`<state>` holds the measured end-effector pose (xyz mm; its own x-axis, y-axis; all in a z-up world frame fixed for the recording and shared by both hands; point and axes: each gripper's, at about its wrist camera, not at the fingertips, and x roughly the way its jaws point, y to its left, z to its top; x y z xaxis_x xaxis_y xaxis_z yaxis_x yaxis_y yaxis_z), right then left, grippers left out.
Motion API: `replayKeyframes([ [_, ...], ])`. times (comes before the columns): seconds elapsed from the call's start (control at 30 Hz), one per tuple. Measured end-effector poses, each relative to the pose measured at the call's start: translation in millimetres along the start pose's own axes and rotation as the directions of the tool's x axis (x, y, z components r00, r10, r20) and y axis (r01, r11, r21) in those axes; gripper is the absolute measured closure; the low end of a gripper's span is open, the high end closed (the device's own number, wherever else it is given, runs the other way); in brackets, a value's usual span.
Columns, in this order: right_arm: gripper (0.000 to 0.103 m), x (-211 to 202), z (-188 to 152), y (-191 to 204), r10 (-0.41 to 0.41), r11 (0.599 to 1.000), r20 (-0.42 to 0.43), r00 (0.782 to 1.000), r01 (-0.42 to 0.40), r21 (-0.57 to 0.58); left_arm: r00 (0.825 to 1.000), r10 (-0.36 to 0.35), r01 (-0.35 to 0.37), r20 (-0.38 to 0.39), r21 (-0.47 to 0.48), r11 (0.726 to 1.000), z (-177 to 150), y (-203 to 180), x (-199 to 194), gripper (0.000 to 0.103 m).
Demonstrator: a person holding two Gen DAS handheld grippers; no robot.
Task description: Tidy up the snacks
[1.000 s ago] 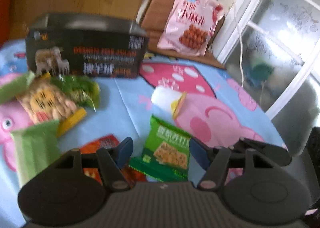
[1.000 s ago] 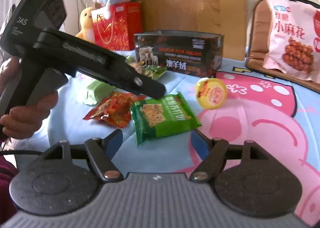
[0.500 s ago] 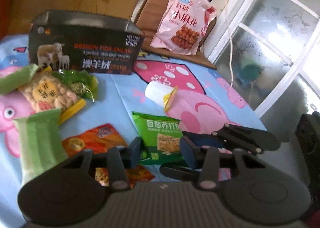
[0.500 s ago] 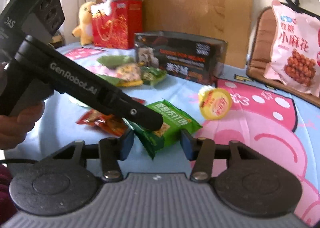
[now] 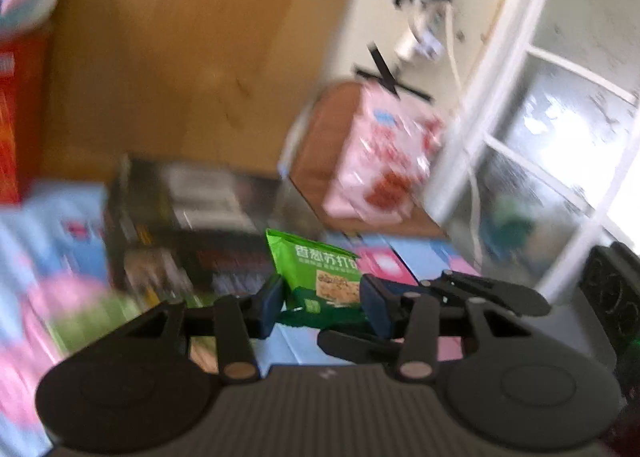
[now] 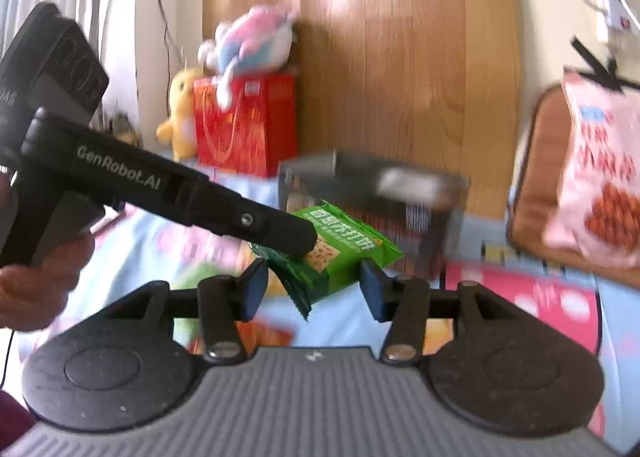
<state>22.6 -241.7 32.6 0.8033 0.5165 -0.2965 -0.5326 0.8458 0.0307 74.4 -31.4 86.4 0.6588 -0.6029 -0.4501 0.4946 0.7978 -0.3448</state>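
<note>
Left tool point(image 5: 322, 303): closed on the green cracker packet point(image 5: 320, 277), pads pressing both sides.
Right tool point(image 6: 314, 289): gripping the same packet's other end.
Packet: lifted off the table point(image 6: 520, 293), in front of the dark box point(image 6: 372, 193).

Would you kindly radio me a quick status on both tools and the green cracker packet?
Left tool and right tool both shut on green cracker packet. Packet clear of the tablecloth. Dark box behind; nothing blocking.

green foil cracker packet with white lettering point(image 5: 322, 277) | sealed, slightly crumpled | lifted off table, tilted | in front of dark open-top cardboard box point(image 6: 372, 193)
</note>
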Motion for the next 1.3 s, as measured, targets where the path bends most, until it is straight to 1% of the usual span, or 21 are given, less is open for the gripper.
replayKeyframes([
  [0.1, 0.05, 38.9, 22.3, -5.0, 0.004, 1.0, 0.026, 1.0, -0.004, 0.0, 0.997, 0.07, -0.07, 0.028, -0.024, 0.997, 23.7, 22.9, 17.1, 0.06],
  [0.2, 0.051, 82.7, 37.5, -9.7, 0.017, 0.999, 0.003, 1.0, -0.017, 0.039, 0.991, 0.13, -0.129, 0.021, -0.071, 0.989, 39.2, 49.7, 38.3, 0.06],
  [0.3, 0.052, 120.0, 44.8, -12.4, 0.023, 0.999, -0.027, 0.999, -0.022, 0.042, 0.982, 0.189, -0.187, 0.012, -0.077, 0.979, 44.8, 66.1, 55.7, 0.06],
  [0.37, 0.051, 137.4, 46.8, -10.4, 0.019, 1.0, -0.045, 0.999, -0.018, 0.024, 0.976, 0.216, -0.214, 0.007, -0.083, 0.973, 46.1, 76.9, 64.0, 0.055],
  [0.43, 0.049, 146.3, 48.2, -7.7, 0.015, 1.0, -0.041, 0.999, -0.014, 0.011, 0.972, 0.235, -0.234, 0.001, -0.087, 0.968, 46.9, 81.6, 69.3, 0.05],
  [0.5, 0.048, 152.5, 49.2, -4.8, -0.009, 1.0, -0.047, 0.999, 0.009, -0.012, 0.969, 0.247, -0.246, 0.003, -0.089, 0.965, 46.5, 83.6, 72.6, 0.046],
  [0.57, 0.047, 153.7, 49.5, -2.6, -0.014, 1.0, -0.043, 0.999, 0.013, -0.019, 0.966, 0.258, -0.256, 0.013, -0.081, 0.963, 45.8, 84.0, 69.4, 0.044],
  [0.67, 0.047, 144.0, 49.9, -4.6, -0.013, 1.0, -0.018, 1.0, 0.013, -0.01, 0.963, 0.26, -0.252, 0.068, -0.104, 0.962, 44.1, 87.4, 42.1, 0.044],
  [0.73, 0.047, 126.6, 47.1, -6.6, 0.006, 1.0, 0.003, 1.0, -0.006, 0.019, 0.961, 0.257, -0.241, 0.102, -0.151, 0.959, 39.7, 94.7, 19.4, 0.044],
  [0.8, 0.047, 112.2, 41.2, -8.0, 0.06, 0.996, 0.005, 0.998, -0.061, 0.067, 0.954, 0.276, -0.25, 0.114, -0.2, 0.947, 31.1, 103.9, -0.9, 0.044],
  [0.87, 0.048, 104.9, 32.0, -7.0, 0.128, 0.985, -0.022, 0.992, -0.125, 0.116, 0.948, 0.304, -0.274, 0.097, -0.238, 0.932, 19.7, 112.0, -12.9, 0.044],
  [0.97, 0.048, 111.8, 19.4, 0.4, 0.187, 0.971, -0.09, 0.978, -0.17, 0.166, 0.949, 0.314, -0.289, 0.037, -0.296, 0.91, -1.2, 118.1, -16.1, 0.044],
  [1.0, 0.048, 115.4, 17.0, 3.7, 0.191, 0.971, -0.106, 0.976, -0.172, 0.166, 0.951, 0.31, -0.287, 0.025, -0.309, 0.907, -7.7, 119.2, -16.3, 0.043],
  [1.07, 0.049, 122.6, 14.6, 12.6, 0.199, 0.972, -0.126, 0.972, -0.179, 0.156, 0.952, 0.306, -0.286, 0.005, -0.342, 0.895, -20.5, 121.1, -18.8, 0.032],
  [1.1, 0.05, 127.1, 14.8, 16.6, 0.207, 0.97, -0.131, 0.97, -0.186, 0.156, 0.953, 0.305, -0.285, -0.003, -0.361, 0.888, -25.2, 123.3, -20.1, 0.032],
  [1.13, 0.05, 131.4, 15.9, 18.9, 0.212, 0.969, -0.136, 0.968, -0.19, 0.158, 0.954, 0.299, -0.281, -0.013, -0.379, 0.882, -28.8, 125.5, -19.7, 0.032],
  [1.17, 0.054, 135.3, 16.4, 20.9, 0.21, 0.97, -0.146, 0.967, -0.187, 0.158, 0.955, 0.297, -0.281, -0.021, -0.394, 0.875, -33.0, 128.8, -20.6, 0.034],
  [1.2, 0.064, 139.5, 16.8, 21.8, 0.204, 0.971, -0.165, 0.965, -0.178, 0.158, 0.954, 0.298, -0.285, -0.032, -0.407, 0.868, -36.9, 132.6, -21.7, 0.035],
  [1.23, 0.069, 144.7, 16.7, 22.8, 0.202, 0.971, -0.192, 0.96, -0.172, 0.164, 0.953, 0.299, -0.29, -0.045, -0.416, 0.862, -40.2, 134.5, -20.4, 0.04],
  [1.27, 0.075, 147.8, 15.3, 22.2, 0.215, 0.967, -0.211, 0.954, -0.177, 0.183, 0.954, 0.294, -0.291, -0.06, -0.427, 0.856, -45.0, 137.3, -19.2, 0.052],
  [1.3, 0.081, 149.9, 13.8, 21.5, 0.229, 0.961, -0.224, 0.947, -0.184, 0.205, 0.956, 0.283, -0.288, -0.076, -0.438, 0.852, -48.8, 140.2, -16.7, 0.058],
])
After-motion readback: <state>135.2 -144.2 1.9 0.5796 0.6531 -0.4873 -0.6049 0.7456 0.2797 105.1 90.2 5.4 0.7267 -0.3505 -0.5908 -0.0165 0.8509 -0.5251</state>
